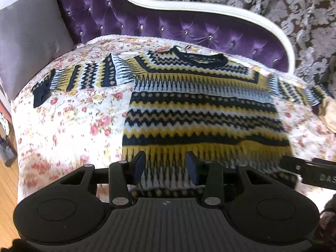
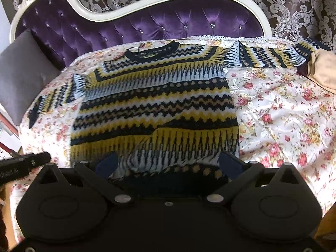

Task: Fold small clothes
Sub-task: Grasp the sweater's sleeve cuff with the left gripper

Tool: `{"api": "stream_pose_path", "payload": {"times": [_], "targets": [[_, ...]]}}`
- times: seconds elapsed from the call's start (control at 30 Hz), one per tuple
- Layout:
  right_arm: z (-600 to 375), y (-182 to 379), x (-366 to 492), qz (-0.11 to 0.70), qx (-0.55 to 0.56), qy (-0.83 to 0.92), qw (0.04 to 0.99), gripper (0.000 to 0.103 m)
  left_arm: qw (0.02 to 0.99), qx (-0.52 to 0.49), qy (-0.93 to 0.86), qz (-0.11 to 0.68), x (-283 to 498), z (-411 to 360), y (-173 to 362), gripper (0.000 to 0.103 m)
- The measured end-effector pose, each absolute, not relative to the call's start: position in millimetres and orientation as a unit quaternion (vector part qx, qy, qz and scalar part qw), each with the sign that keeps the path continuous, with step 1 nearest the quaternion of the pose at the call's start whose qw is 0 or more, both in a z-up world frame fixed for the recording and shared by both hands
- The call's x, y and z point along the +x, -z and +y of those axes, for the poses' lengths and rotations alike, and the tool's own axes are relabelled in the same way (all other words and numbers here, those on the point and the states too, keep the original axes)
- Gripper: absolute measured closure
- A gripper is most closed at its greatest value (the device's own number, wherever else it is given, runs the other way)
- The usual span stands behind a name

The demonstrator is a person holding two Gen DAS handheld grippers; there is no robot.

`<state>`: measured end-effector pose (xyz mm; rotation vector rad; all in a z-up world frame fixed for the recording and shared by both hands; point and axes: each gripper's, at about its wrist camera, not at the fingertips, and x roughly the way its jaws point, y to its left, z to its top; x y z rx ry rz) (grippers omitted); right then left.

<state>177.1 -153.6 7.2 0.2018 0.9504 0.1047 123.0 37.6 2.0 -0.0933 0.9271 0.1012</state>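
A knitted sweater (image 1: 201, 113) (image 2: 155, 105) in yellow, navy and white zigzag bands lies flat, face up, on a floral cover (image 1: 69, 130) (image 2: 283, 115), with both sleeves spread out sideways. My left gripper (image 1: 166, 168) hovers over the left part of the hem; its jaws stand apart and the fabric lies untouched between them. My right gripper (image 2: 168, 163) is spread wide over the right part of the hem, where the knit is slightly rumpled, and its pads press on nothing. Each gripper's tip shows at the edge of the other's view.
The cover lies on a purple tufted sofa (image 1: 168, 27) (image 2: 168, 23) with a white frame. A grey cushion (image 1: 31, 42) (image 2: 21, 73) leans at the left end. A tan cloth (image 2: 323, 69) lies beyond the right sleeve. Wooden floor (image 1: 6, 189) shows at lower left.
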Motion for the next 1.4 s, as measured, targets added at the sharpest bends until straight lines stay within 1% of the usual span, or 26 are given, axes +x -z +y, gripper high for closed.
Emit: {"api": "stream_pose_path", "payload": {"times": [0.23,0.57,0.7,0.83,0.9,0.97,1.03,1.1,1.17,1.2,1.3,1.4], "targets": [[-169,23,220,0.49,0.105,-0.011,0.865,0.001,0.881,-0.026,-0.072,0.468,181,55,24,0.063],[-178,50,265,0.495,0.096,0.014,0.863,0.001,0.874,0.002,-0.094,0.477,251,79,68,0.063],[-177,62,279,0.499,0.107,0.002,0.86,0.001,0.864,0.013,-0.093,0.495,270,79,89,0.062],[-175,77,288,0.51,0.107,-0.002,0.854,0.001,0.875,0.048,-0.098,0.472,270,70,94,0.062],[-173,82,289,0.511,0.102,-0.004,0.853,0.0,0.875,0.049,-0.107,0.47,271,69,95,0.054],[-169,83,290,0.508,0.091,-0.005,0.856,0.0,0.872,0.046,-0.138,0.467,270,73,97,0.026],[-167,84,290,0.507,0.083,-0.005,0.858,0.0,0.871,0.027,-0.148,0.468,270,82,100,0.018],[-165,86,289,0.505,0.074,-0.006,0.86,0.0,0.87,-0.018,-0.124,0.476,270,100,97,0.024],[-163,87,289,0.504,0.066,-0.006,0.861,0.0,0.874,-0.043,-0.081,0.478,266,116,90,0.056],[-162,87,289,0.504,0.06,-0.007,0.862,0.0,0.878,-0.037,-0.091,0.468,262,122,84,0.06],[-158,89,289,0.503,0.044,-0.007,0.863,0.0,0.898,0.02,-0.163,0.408,244,144,64,0.061],[-155,90,288,0.502,0.039,-0.003,0.864,0.0,0.905,0.038,-0.21,0.368,229,182,49,0.061]]}}
